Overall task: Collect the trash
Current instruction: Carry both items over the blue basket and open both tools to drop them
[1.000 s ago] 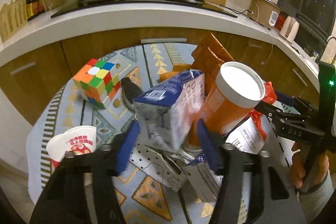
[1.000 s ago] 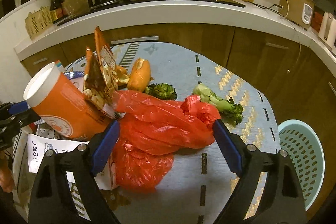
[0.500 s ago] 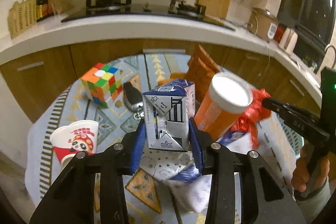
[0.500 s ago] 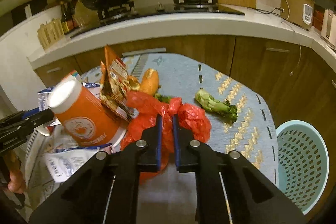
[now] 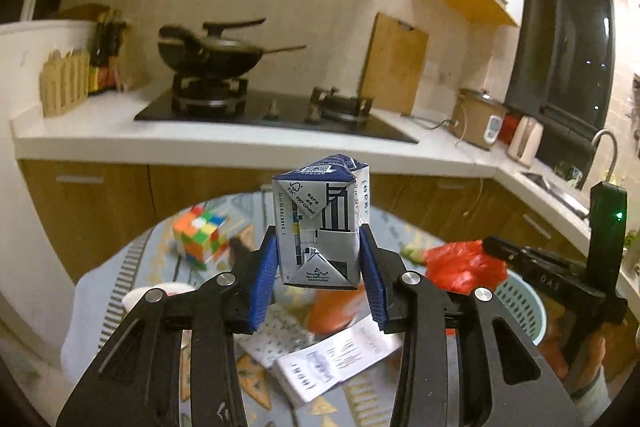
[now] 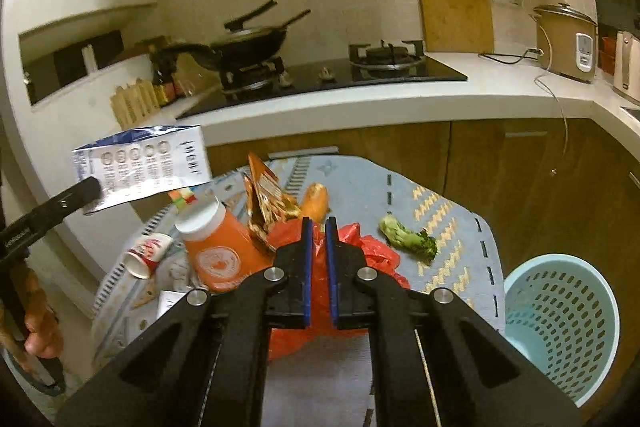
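Above the table point(image 6: 448, 195), the left gripper point(image 5: 320, 263) grasps a milk carton point(image 5: 320, 223), the right gripper point(image 6: 319, 259) pinches a red plastic bag point(image 6: 372, 251); next, carry both to the basket point(image 6: 560, 311) at four o'clock.

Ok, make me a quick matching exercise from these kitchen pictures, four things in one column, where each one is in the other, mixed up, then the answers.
Things:
1. milk carton
2. red plastic bag
3. broccoli piece
4. wok

Places:
A. on the stove burner
B. lying loose on the table mat
C. clamped in the left gripper
D. pinched in the right gripper

Pairs: 1-C, 2-D, 3-B, 4-A
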`<state>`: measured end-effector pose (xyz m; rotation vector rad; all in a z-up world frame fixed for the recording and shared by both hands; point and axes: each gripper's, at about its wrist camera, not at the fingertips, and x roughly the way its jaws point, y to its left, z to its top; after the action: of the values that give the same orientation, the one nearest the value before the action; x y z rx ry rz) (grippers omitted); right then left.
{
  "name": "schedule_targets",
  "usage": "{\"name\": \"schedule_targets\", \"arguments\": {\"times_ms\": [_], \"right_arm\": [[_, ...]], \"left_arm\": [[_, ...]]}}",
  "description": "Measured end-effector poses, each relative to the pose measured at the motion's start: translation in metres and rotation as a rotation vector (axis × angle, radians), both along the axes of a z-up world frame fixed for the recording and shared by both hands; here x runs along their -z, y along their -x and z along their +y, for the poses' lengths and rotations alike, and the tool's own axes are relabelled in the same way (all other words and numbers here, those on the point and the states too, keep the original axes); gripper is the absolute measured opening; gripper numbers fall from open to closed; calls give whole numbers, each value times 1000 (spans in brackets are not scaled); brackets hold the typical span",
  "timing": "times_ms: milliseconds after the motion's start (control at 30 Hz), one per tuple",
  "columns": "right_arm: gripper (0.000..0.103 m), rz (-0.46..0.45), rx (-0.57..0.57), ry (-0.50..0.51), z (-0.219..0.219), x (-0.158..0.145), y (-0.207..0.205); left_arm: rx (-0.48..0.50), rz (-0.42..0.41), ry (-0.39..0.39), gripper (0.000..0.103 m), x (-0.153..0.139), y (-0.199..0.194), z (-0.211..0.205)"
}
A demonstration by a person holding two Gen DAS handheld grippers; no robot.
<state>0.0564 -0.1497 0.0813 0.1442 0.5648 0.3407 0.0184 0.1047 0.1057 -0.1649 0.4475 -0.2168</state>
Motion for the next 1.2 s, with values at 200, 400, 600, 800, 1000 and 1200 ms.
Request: {"name": "schedule_targets", "arguments": {"times_ms": [200, 400, 600, 800, 1000, 1200], "right_arm": [[3, -85, 36, 2, -18, -32, 21], [4, -18, 38, 14, -46, -22, 20], [80, 122, -55, 50, -33, 39, 39], [80, 262, -114, 82, -11, 92, 39], [58, 299, -124, 75, -3, 107, 30], [39, 234, -32, 36, -44, 84, 38]], "left_arm": [[73, -43, -23, 37, -16, 3, -39], [165, -19, -46, 37, -7, -6, -91], [194, 16, -39, 37, 14, -8, -103], [186, 44, -17, 37, 25, -11, -100], [183, 61, -20, 37, 30, -11, -106], [225, 77, -17, 37, 27, -26, -132]]}}
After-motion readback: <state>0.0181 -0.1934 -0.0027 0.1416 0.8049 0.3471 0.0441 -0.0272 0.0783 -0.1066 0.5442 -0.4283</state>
